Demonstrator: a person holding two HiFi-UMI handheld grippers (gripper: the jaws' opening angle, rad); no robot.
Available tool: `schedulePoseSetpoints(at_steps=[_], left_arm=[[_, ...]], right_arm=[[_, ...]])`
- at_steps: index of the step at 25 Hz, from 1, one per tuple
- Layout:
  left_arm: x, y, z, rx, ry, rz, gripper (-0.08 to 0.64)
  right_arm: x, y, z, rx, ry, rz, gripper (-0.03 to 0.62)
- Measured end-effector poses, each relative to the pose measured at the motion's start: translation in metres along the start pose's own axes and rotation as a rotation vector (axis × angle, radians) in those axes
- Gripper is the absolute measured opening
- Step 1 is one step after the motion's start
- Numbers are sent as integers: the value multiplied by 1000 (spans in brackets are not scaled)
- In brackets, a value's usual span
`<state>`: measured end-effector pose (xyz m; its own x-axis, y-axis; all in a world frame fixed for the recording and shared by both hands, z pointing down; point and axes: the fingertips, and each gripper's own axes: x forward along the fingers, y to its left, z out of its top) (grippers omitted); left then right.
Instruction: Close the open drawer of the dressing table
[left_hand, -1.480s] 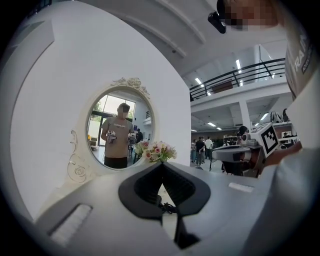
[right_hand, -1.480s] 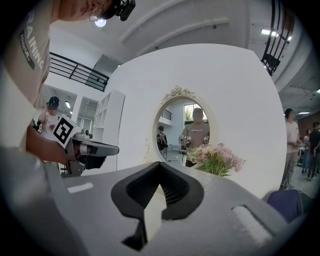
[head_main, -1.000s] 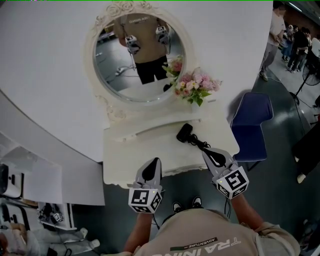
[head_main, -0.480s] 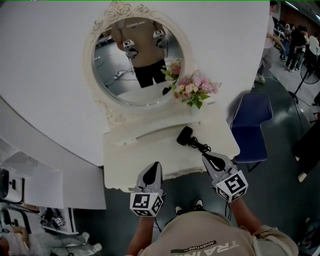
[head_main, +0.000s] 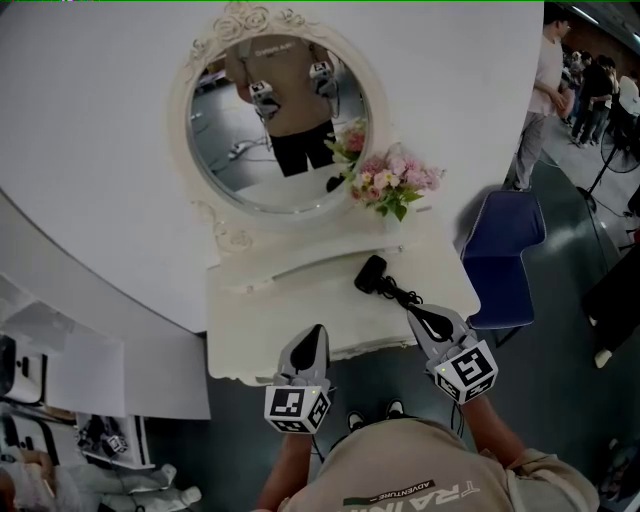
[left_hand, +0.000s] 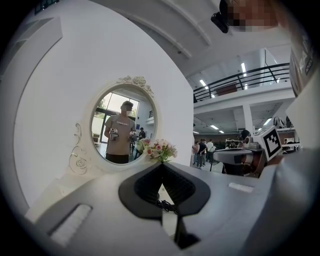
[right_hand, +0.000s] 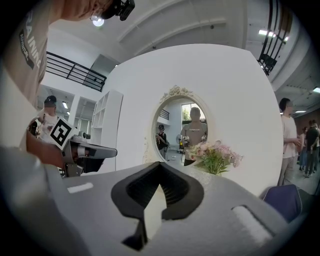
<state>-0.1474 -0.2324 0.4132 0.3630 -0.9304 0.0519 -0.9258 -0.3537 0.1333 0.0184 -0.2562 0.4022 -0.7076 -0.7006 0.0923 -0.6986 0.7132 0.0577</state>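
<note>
Two pairs of jaws, pressed together and empty: left gripper (head_main: 317, 330) and right gripper (head_main: 411, 313) hover at the bench (head_main: 260, 300) front; the drawer beneath cannot be made out. An uneven shove could jam it askew.

The dressing table (head_main: 260, 320) is set against a wall (head_main: 100, 150). A mirror (head_main: 277, 120) is mounted at the back of the dressing table, and a bunch of flowers (head_main: 392, 178) is placed at its back right corner, just beside the mirror. A corded device (head_main: 371, 272) is laid on its top, right of the middle. A chair (head_main: 505, 250) is placed just to its right. The left gripper (head_main: 316, 332) and the right gripper (head_main: 412, 313) are held at its front edge, the right one near the cord. People (head_main: 545, 90) are seen well beyond its right side.
</note>
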Motion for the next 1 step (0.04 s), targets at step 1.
schedulePoseSetpoints(at_steps=[1], left_arm=[[1, 0, 2, 0, -4, 1, 17]], right_arm=[[1, -1, 2, -2, -1, -1, 3]])
